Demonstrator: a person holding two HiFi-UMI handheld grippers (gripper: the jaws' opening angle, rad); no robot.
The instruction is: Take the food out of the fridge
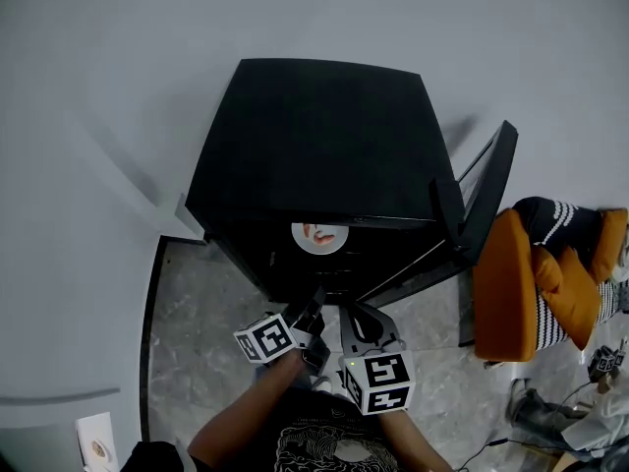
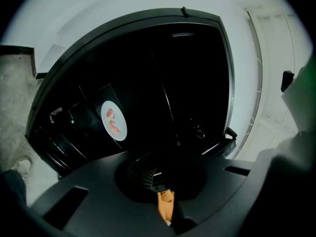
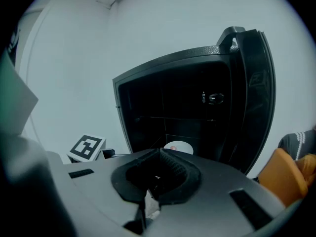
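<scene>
Food (image 2: 114,128) lies on a white plate (image 1: 332,242) inside the open mini fridge, and both grippers are outside it.

The black mini fridge (image 1: 314,136) stands on the floor against the wall, and its door (image 1: 488,195) is swung wide to the right, so the way to the shelf is free. The plate sits close to the front edge of a shelf, which I judge makes it easy to reach from the front. The left gripper (image 1: 314,308) and the right gripper (image 1: 356,321) hover side by side just before the opening, both pointed toward the plate as if lining up for the reach. On each gripper the jaws stand together with nothing between them. I think one pair must part first to take the plate by its rim, and the plate must stay level, or the food may slide off.
</scene>
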